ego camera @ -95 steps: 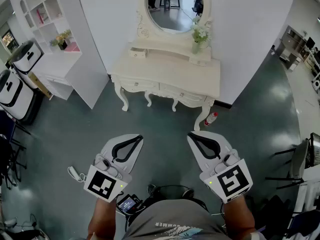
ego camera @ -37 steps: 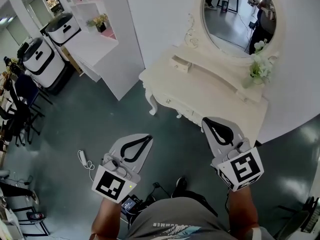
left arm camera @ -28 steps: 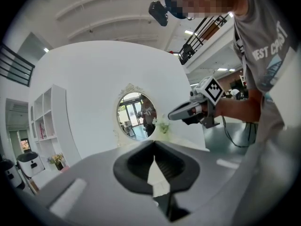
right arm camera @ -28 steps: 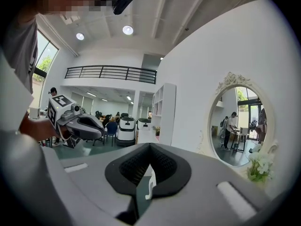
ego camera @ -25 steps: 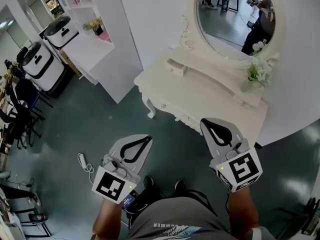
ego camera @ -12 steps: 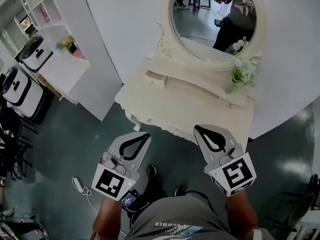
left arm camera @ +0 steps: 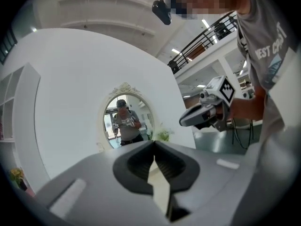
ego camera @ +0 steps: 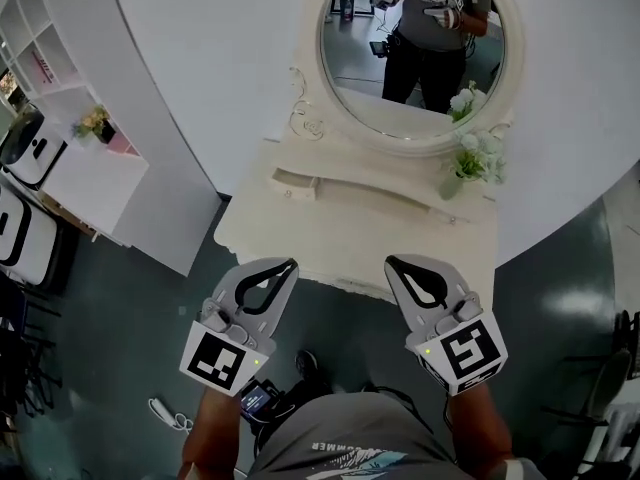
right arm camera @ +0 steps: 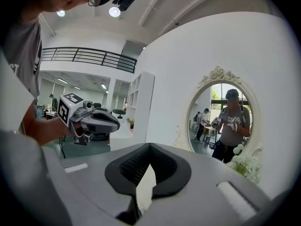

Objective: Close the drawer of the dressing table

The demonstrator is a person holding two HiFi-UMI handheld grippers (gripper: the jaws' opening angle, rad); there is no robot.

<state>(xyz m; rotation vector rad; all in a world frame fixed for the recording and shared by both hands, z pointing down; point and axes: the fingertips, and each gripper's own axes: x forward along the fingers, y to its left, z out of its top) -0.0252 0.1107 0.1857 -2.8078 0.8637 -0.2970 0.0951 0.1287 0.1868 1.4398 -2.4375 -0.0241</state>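
The cream dressing table (ego camera: 300, 238) stands against the white wall under an oval mirror (ego camera: 410, 48). On its raised back shelf, a small drawer (ego camera: 293, 181) at the left sticks out open. My left gripper (ego camera: 290, 262) and right gripper (ego camera: 389, 260) hover side by side over the table's front edge, both shut and holding nothing. The small drawer lies beyond and slightly above the left gripper's tip. In the left gripper view the shut tips (left arm camera: 154, 145) point toward the mirror (left arm camera: 124, 114). The right gripper (right arm camera: 149, 147) also faces the mirror (right arm camera: 225, 121).
A vase of white flowers (ego camera: 462, 158) stands at the table's back right. A white shelf unit (ego camera: 70, 158) with a small plant (ego camera: 92, 123) is at the left, with white machines (ego camera: 20, 148) beyond it. A cable (ego camera: 165, 408) lies on the floor.
The table has come much nearer and squarer to the view. Both grippers, earlier over the floor, now reach the table's front edge. Both stayed shut.
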